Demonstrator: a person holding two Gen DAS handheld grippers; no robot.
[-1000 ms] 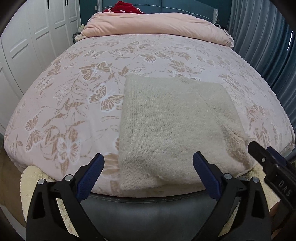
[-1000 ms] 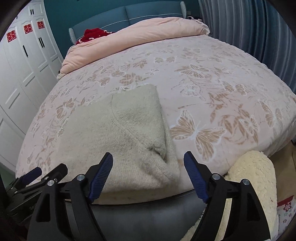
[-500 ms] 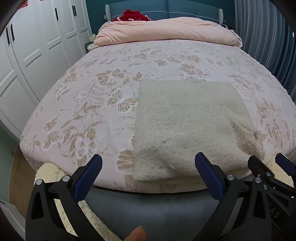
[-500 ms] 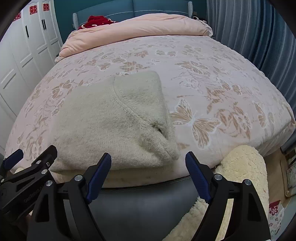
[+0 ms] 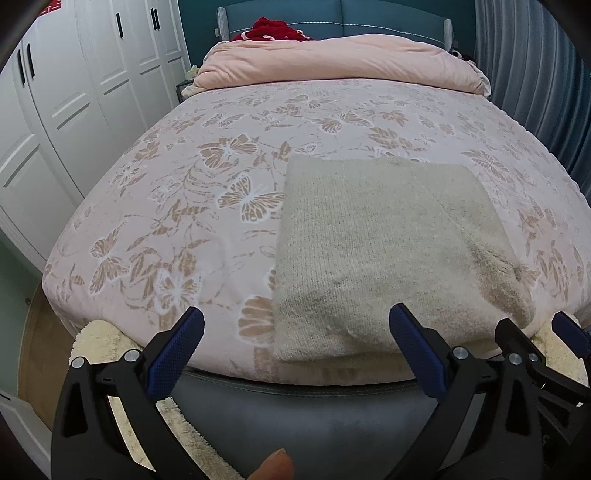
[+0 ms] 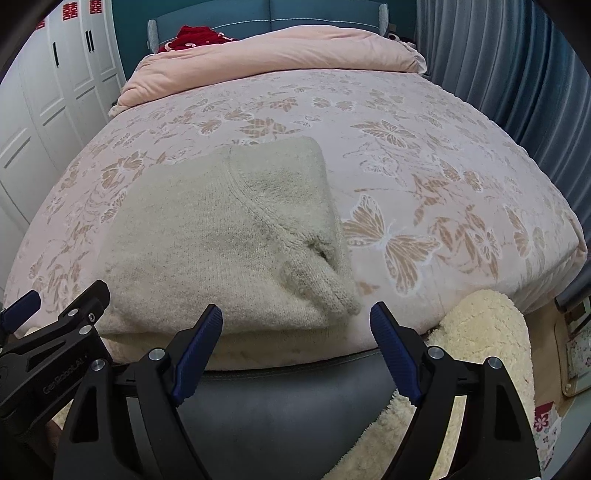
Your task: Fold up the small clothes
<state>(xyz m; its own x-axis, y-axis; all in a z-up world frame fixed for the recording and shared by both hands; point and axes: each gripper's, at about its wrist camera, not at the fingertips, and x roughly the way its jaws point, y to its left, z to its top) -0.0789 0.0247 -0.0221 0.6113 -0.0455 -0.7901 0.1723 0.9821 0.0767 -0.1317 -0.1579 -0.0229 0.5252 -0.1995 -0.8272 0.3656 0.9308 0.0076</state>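
Both wrist cameras looked from just off the foot of the bed (image 5: 184, 206), facing along it toward the far headboard (image 5: 369, 18). The left view sat further left, taking in the white wardrobes (image 5: 74, 110); the right view sat further right, taking in the curtain (image 6: 498, 74). Both shared the folded beige sweater (image 5: 369, 240) near the foot edge, close below each lens.

Butterfly-print bed (image 5: 229, 192), teal headboard (image 5: 369, 18), white wardrobes (image 5: 74, 92) left, grey curtains (image 6: 517, 74) right, shaggy cream rug (image 6: 480, 332)
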